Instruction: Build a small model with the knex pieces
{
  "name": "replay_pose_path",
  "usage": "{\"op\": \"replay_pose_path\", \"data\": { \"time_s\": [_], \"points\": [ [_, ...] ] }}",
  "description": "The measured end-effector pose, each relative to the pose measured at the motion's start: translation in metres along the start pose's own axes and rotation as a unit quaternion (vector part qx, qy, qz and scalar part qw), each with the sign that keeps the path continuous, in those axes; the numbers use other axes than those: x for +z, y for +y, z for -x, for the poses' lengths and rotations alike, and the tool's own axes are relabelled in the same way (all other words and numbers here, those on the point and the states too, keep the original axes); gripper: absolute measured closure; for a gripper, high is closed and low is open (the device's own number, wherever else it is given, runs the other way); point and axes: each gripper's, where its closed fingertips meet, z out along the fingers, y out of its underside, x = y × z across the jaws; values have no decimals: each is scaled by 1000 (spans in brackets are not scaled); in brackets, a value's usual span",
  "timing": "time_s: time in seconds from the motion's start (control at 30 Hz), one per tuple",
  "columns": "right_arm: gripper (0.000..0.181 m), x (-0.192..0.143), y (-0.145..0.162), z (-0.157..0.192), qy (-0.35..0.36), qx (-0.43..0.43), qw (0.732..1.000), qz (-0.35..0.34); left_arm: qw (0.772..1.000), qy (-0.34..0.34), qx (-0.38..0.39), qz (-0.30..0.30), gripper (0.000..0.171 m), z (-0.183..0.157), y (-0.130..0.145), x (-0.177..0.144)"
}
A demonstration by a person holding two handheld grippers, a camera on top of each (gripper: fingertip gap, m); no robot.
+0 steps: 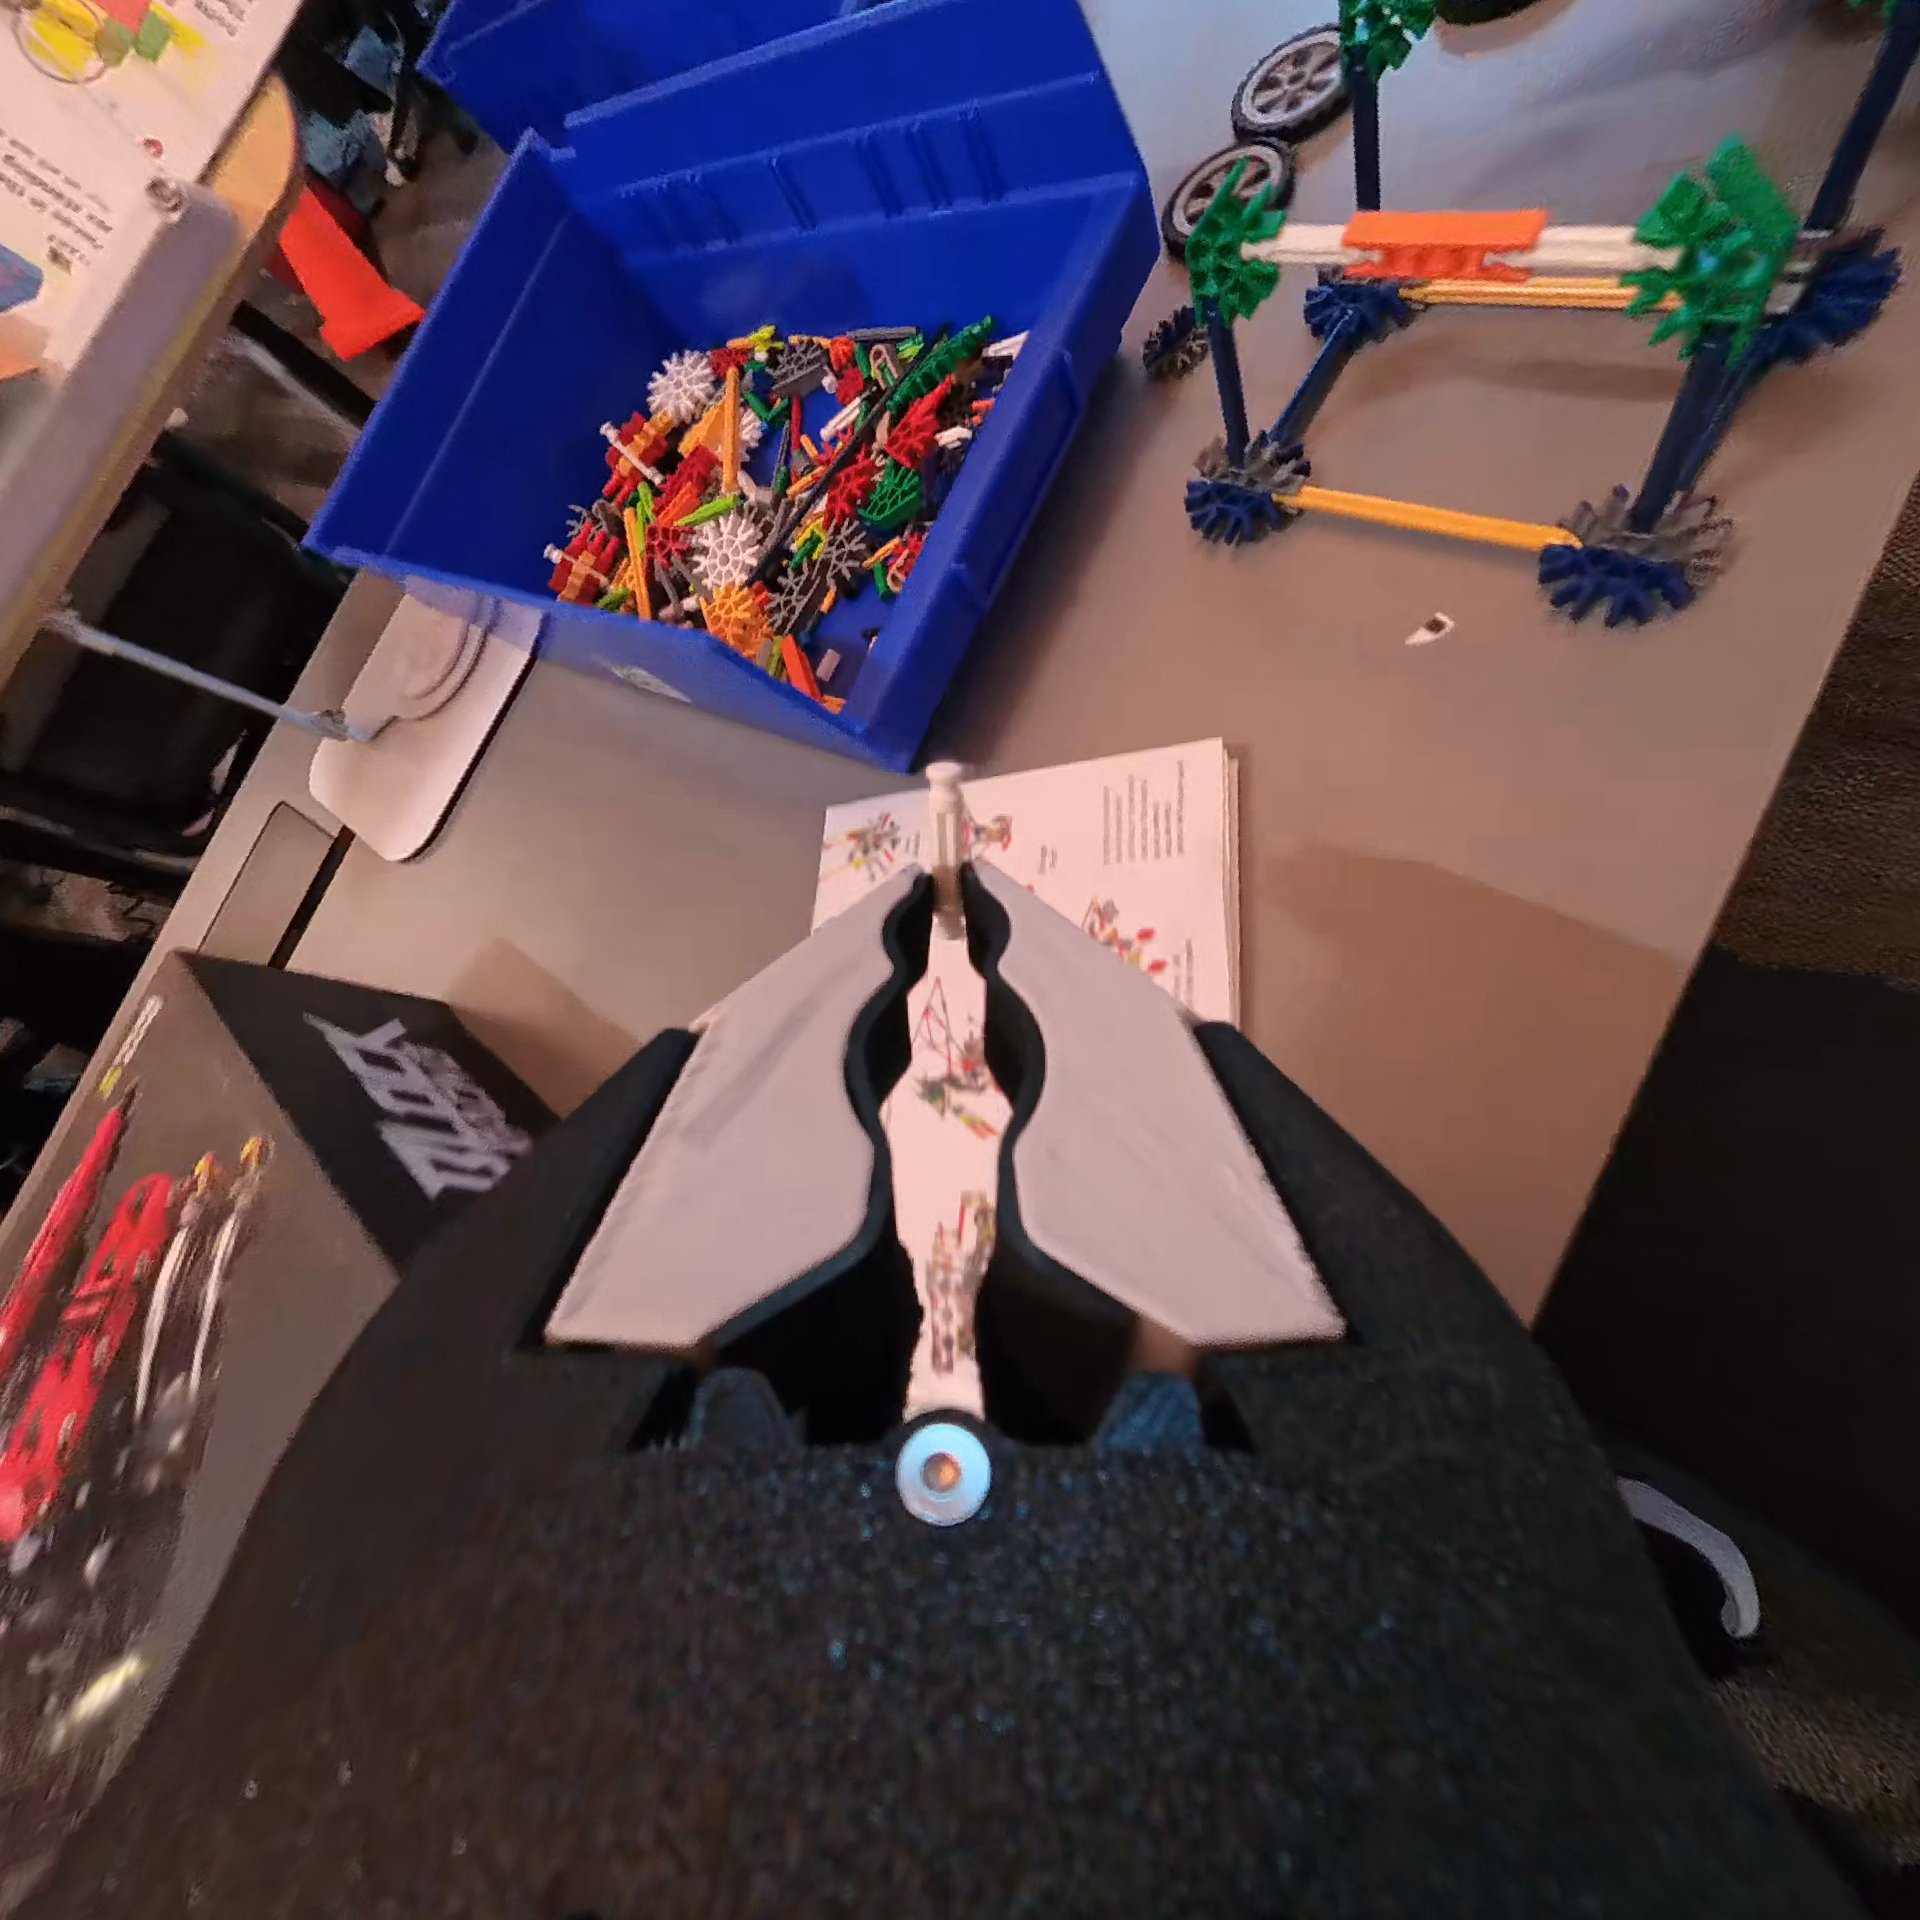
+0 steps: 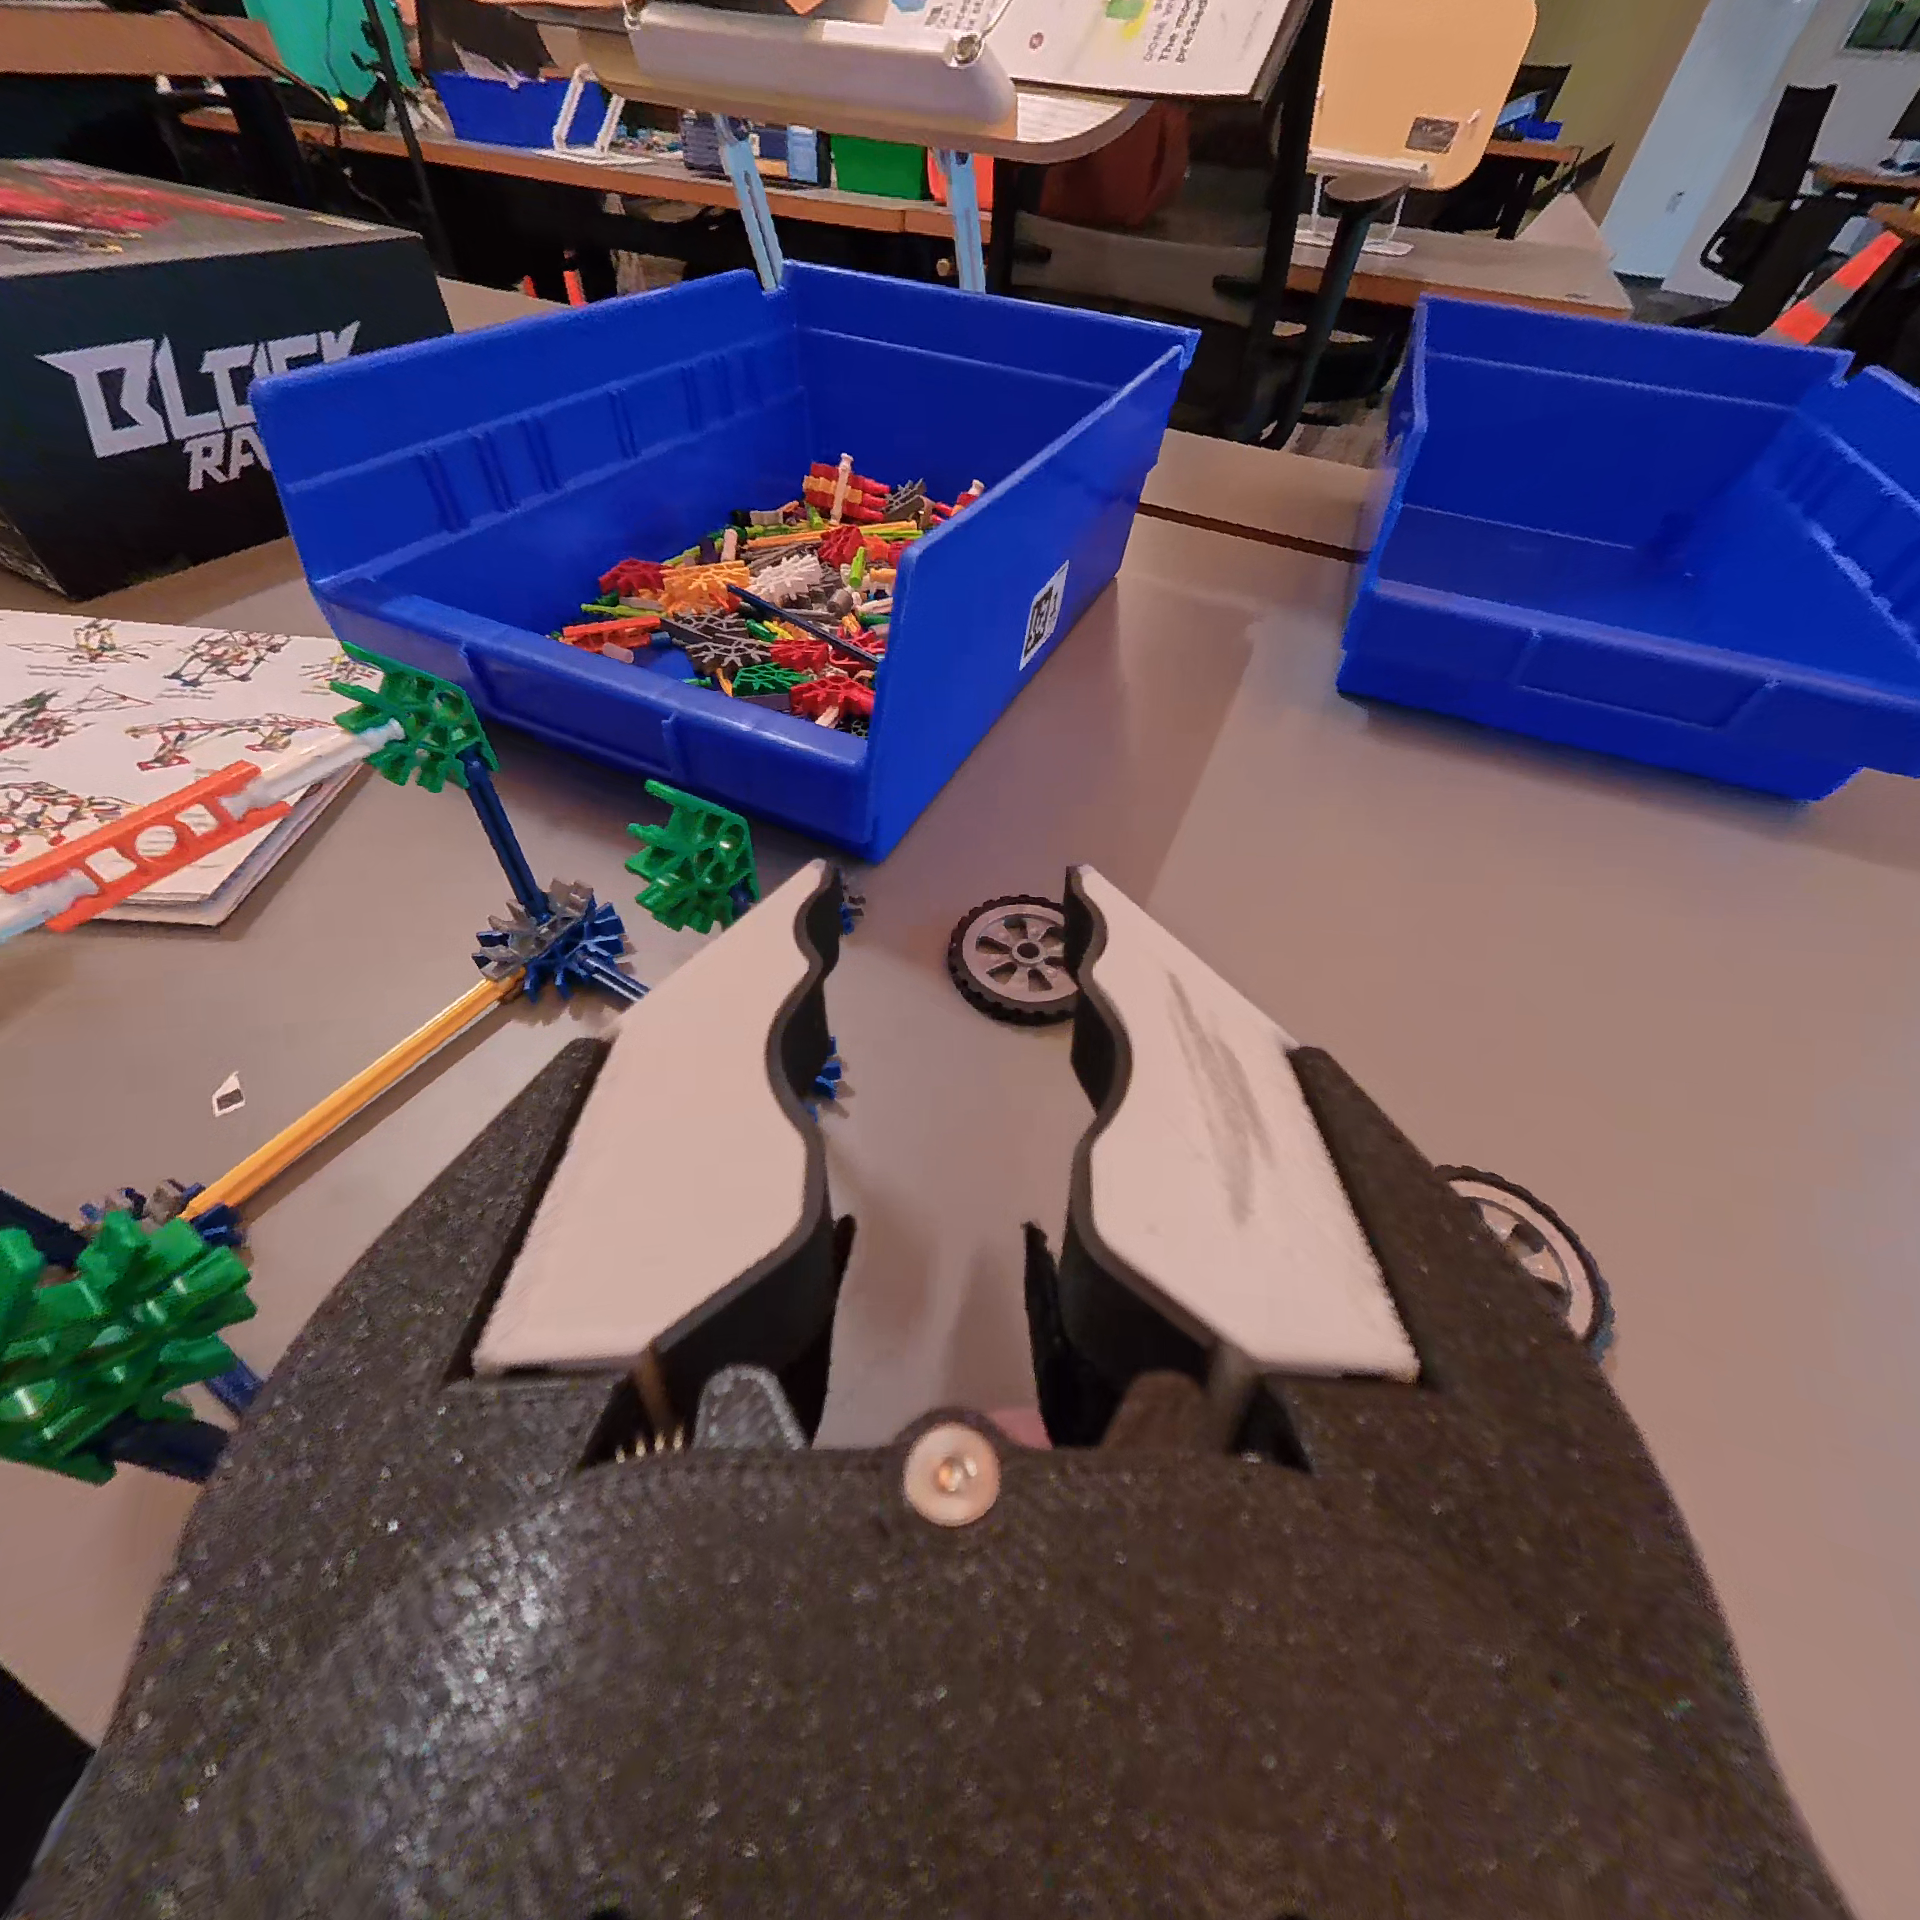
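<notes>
My left gripper (image 1: 945,883) is shut on a short white rod (image 1: 947,805), which sticks out past the fingertips above an open instruction booklet (image 1: 1143,831). A blue bin (image 1: 447,436) with several coloured construction pieces (image 1: 769,488) stands beyond it. A rod-and-connector frame (image 1: 1455,384) with green, blue and grey connectors stands at the far right. My right gripper (image 2: 951,894) is open and empty, low over the grey table. A small black wheel (image 2: 1013,958) lies just ahead, beside the right fingertip. Part of the frame (image 2: 520,894) is to the gripper's left.
A black toy box (image 1: 312,1091) sits at the left of the table; it also shows in the right wrist view (image 2: 187,364). An empty blue bin (image 2: 1621,582) stands at the right. Two wheels (image 1: 1288,78) lie behind the frame. Another wheel (image 2: 1538,1257) lies beside my right gripper. A small white scrap (image 1: 1432,627) lies on the table. My right fingertips sit around 30 cm from my left ones. The left gripper is farther from the small black wheel (image 2: 1013,958), some 30 cm, than the right, some 8 cm.
</notes>
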Motion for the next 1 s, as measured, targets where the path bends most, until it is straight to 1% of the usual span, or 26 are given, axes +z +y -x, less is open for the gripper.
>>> {"op": "replay_pose_path", "data": {
  "time_s": [0.13,0.23,0.33,0.4,0.5,0.57,0.63,0.7,0.87,0.93,1.0],
  "points": [
    [139,0,0,-1,8,-7,1000,-1,1000,-21,-7,0,168,4,12,-33],
    [139,-7,-5,2,13,-6,1000,-16,999,-33,-6,4,168,5,24,-50],
    [139,-34,-9,11,26,15,999,-29,999,-49,-12,-2,168,10,35,-58],
    [140,-63,-14,18,41,16,998,-37,998,-58,-19,-19,168,14,37,-59],
    [140,-117,-25,31,74,17,996,-49,997,-63,-23,-38,168,16,39,-52],
    [141,-153,-30,48,84,23,994,-64,997,-62,-26,-49,168,15,39,-43],
    [141,-184,-29,69,93,31,992,-75,996,-67,-20,-60,168,15,37,-34],
    [141,-206,-22,89,102,45,990,-81,996,-65,-12,-63,168,12,35,-22],
    [143,-241,-11,113,138,117,974,-138,994,-77,35,-70,168,6,29,0],
    [143,-244,-12,127,132,105,975,-147,994,-78,51,-65,168,6,29,5],
    [141,-239,-6,135,142,80,979,-123,992,-88,66,-64,168,10,30,6]
  ]
}}
